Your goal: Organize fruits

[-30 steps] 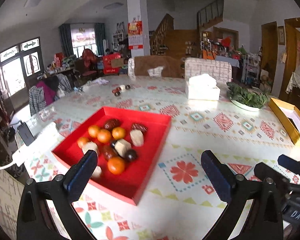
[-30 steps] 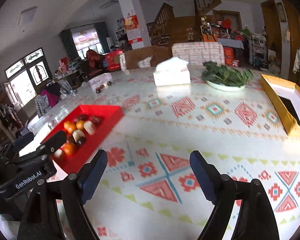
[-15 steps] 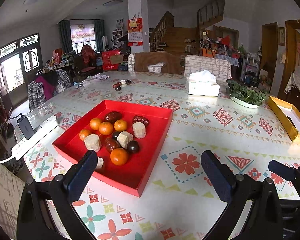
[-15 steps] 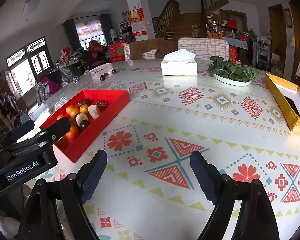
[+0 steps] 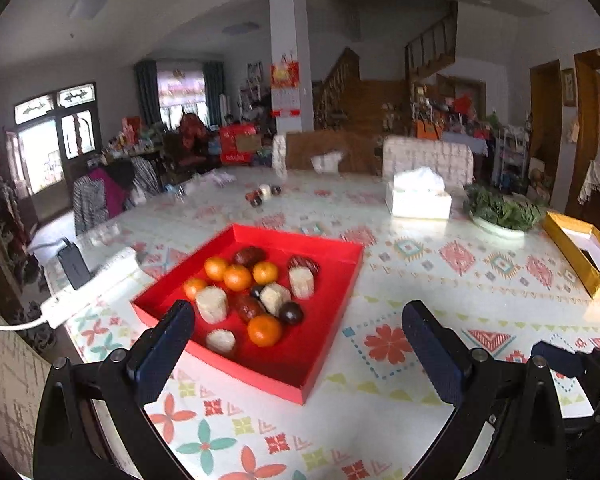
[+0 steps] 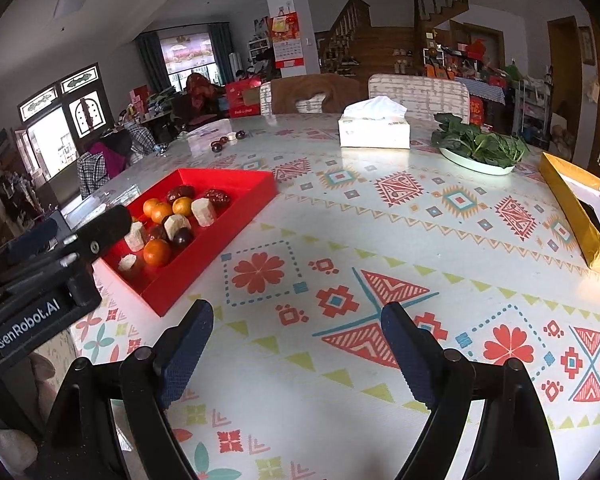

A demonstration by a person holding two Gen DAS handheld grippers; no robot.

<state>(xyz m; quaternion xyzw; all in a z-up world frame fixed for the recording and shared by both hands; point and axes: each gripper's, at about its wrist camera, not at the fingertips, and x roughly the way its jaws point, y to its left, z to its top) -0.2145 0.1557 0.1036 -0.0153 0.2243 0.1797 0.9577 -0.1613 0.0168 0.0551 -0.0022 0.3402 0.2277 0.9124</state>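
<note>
A red tray [image 5: 332, 304] on the patterned table holds several oranges [image 5: 264, 331], dark red dates [image 5: 249, 256], dark round fruits and pale cut chunks [image 5: 211, 304]. It also shows in the right wrist view [image 6: 240, 200] at the left. My left gripper [image 5: 296, 350] is open and empty, hovering just in front of the tray's near edge. My right gripper [image 6: 296, 350] is open and empty over bare tablecloth, right of the tray. The left gripper's body [image 6: 40, 280] shows at the left of the right wrist view.
A tissue box [image 6: 374, 132], a plate of greens [image 6: 478, 152] and a gold box [image 6: 580, 208] stand at the far right. A few loose fruits [image 6: 226, 140] lie at the far side. A white power strip [image 5: 88, 284] lies left of the tray.
Both grippers have shifted slightly relative to the table; the tray sits a little closer in the right wrist view. Both stay open and empty.
</note>
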